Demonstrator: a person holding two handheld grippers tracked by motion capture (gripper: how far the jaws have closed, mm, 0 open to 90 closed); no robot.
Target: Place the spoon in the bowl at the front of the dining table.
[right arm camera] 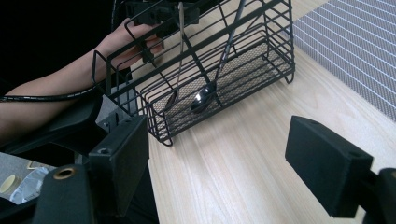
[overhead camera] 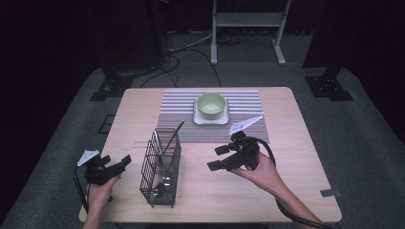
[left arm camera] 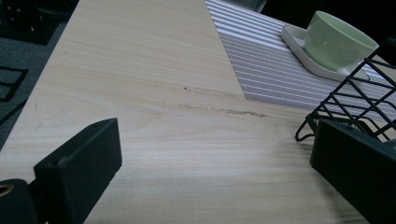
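So the black wire basket [overhead camera: 161,168] is sitting upright on the light wood table [overhead camera: 286,157], toward the person's left and near the front edge, with its far end just touching the edge of the striped placemat [overhead camera: 248,102]. Two spoons stand inside it, leaning – in the right gripper view you can see a darker spoon [right arm camera: 205,99] with its bowl down on the mesh floor and a thinner silver spoon [right arm camera: 173,95] next to it, handles poking up through the top of the wire. From the high view one handle sticks out past the rim, angled toward the mat. The left gripper [overhead camera: 118,166] is just left of the basket, jaws spread wide and empty; in the left gripper view the bare table sits between the two black pads and the basket's corner [left arm camera: 345,100] is right beside the right-hand pad, though I can't tell if it's actually touching. The right gripper [overhead camera: 218,158] is on the other side, near the basket but clearly apart from it, pointing at it – jaws also wide apart with nothing between them except tabletop. Further back on the placemat there's a pale green bowl [overhead camera: 211,105] sitting on a white square plate [overhead camera: 210,119], well away from both grippers. The person's left hand [right arm camera: 133,39] shows behind the basket wires in the right gripper view.
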